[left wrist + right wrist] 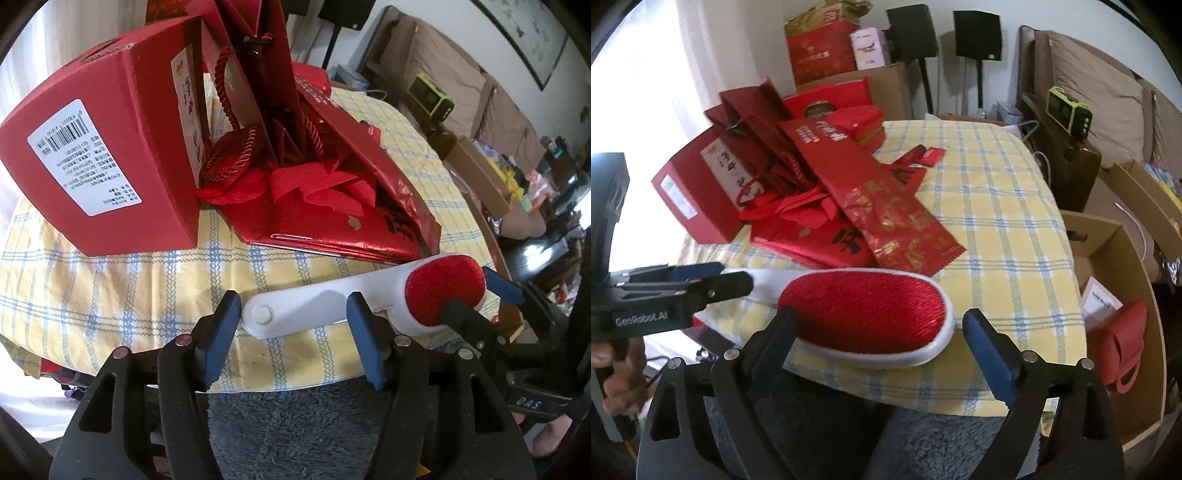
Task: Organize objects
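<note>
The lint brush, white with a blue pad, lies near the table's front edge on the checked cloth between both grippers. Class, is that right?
Not quite: the lint brush has a red pad, not blue, as the right wrist view shows. It does lie on the checked cloth near the front edge, between the left gripper and right gripper.

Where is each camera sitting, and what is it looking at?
Left wrist: rides the left gripper, looking down past its fingers at the lint brush handle and red box; the right gripper shows.
Right wrist: rides the right gripper, facing the brush's red head; the left gripper and a hand show.
Both share the brush, the red bags and the checked tablecloth.
</note>
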Demonstrator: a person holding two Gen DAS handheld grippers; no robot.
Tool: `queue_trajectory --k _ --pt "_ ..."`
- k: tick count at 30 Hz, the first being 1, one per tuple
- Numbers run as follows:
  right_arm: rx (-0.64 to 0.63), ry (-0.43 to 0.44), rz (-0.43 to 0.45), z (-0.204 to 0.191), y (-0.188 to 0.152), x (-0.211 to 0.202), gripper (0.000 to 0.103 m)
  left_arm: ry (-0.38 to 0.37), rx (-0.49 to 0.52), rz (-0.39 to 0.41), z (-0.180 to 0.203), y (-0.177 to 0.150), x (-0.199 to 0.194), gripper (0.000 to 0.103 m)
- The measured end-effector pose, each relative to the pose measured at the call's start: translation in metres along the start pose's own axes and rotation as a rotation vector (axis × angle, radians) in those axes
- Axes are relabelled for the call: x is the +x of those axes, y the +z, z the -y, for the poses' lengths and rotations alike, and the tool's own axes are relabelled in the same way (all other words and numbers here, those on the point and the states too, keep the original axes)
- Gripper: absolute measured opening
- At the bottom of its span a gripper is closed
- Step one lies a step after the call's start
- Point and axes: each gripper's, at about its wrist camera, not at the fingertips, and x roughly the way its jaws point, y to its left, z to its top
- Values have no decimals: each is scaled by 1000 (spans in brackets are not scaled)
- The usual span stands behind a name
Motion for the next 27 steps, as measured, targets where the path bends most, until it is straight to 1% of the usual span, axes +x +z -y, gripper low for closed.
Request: queue_trajectory --k 1,3,4,7,8,10,14,19,21,23,27 --pt "4 -10 4 0 0 0 93 -15 -8 -4 0 0 0 63" --pt "-14 -25 15 -6 -2 0 97 -17 -18 -4 0 1 1 63" --pt "-29 -29 16 -9 -3 0 101 -16 -16 -4 1 1 1 63" --pt "-125 -60 11 -27 -7 4 102 -15 -16 -5 2 2 2 63" --pt "-160 -88 12 -33 -9 5 103 -14 -16 -5 2 1 1 63" --pt "-190 -123 14 -39 -9 8 103 -11 -19 -6 3 1 1 64" --pt "-172 -101 13 -34 -8 11 103 -8 -25 -3 2 1 2 64" --pt "-170 -96 16 -33 -9 12 103 -8 -28 -3 3 0 2 64" --pt "-157 -72 13 -31 -8 9 103 -18 -36 -5 1 0 2 64" --pt "-104 -11 25 -23 -6 3 103 -28 -49 -5 -1 1 2 64" --pt "55 154 73 -3 1 -16 103 -15 -62 -10 -2 2 2 64"
